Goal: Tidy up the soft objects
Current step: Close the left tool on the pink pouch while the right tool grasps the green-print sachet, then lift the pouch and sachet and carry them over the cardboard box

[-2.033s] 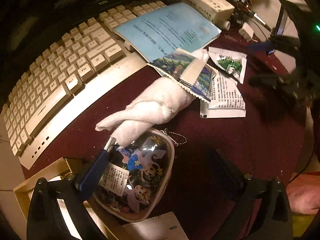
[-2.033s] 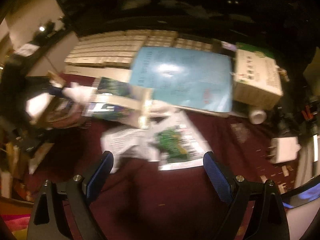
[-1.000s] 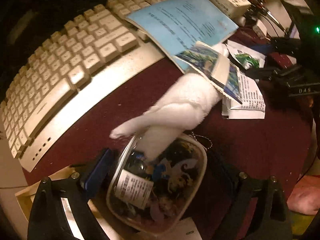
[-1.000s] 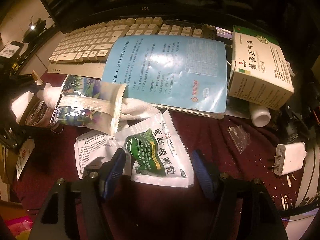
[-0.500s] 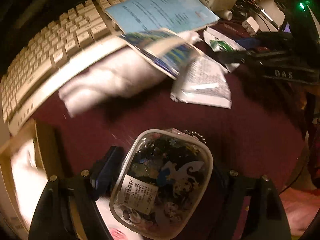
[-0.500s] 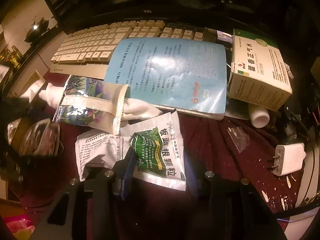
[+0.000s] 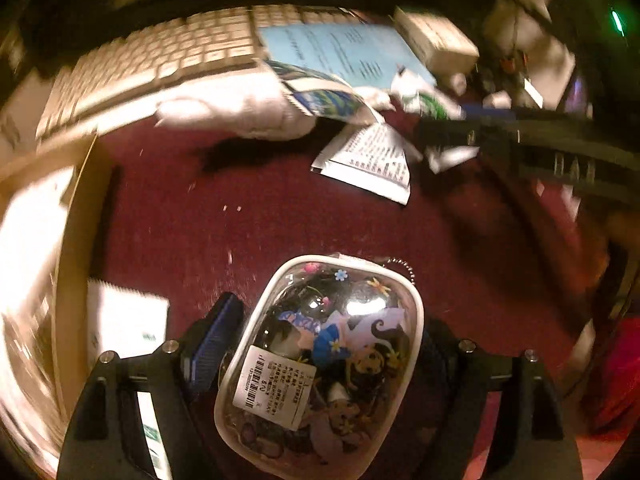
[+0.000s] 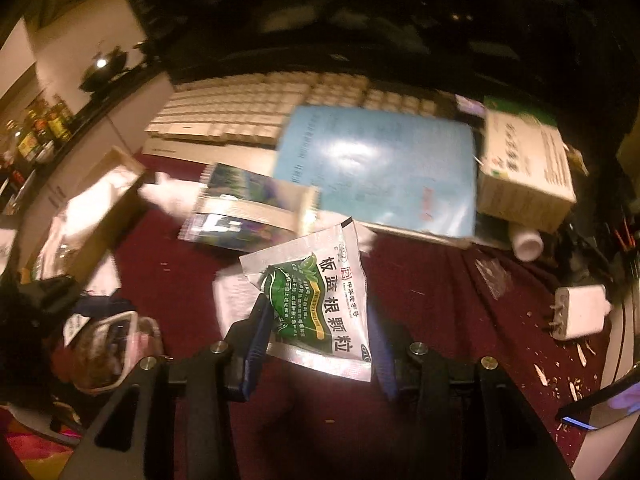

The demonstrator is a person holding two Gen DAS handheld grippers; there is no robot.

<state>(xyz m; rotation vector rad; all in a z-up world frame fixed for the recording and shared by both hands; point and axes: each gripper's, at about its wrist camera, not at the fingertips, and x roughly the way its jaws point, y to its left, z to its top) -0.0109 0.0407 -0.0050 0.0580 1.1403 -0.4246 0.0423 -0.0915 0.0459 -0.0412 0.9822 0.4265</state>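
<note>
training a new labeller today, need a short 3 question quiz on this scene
1. True or false: the left gripper holds the clear pouch.
2. What does the right gripper hold? A) white cloth B) green sachet C) charger
3. What lies on the keyboard's right part?

Key:
1. True
2. B, the green sachet
3. The blue sheet

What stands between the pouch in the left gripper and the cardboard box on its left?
Nothing visible does. The left gripper holds the clear pouch over bare red cloth. The cardboard box lies beside it; only a white packet sits at its edge.
</note>
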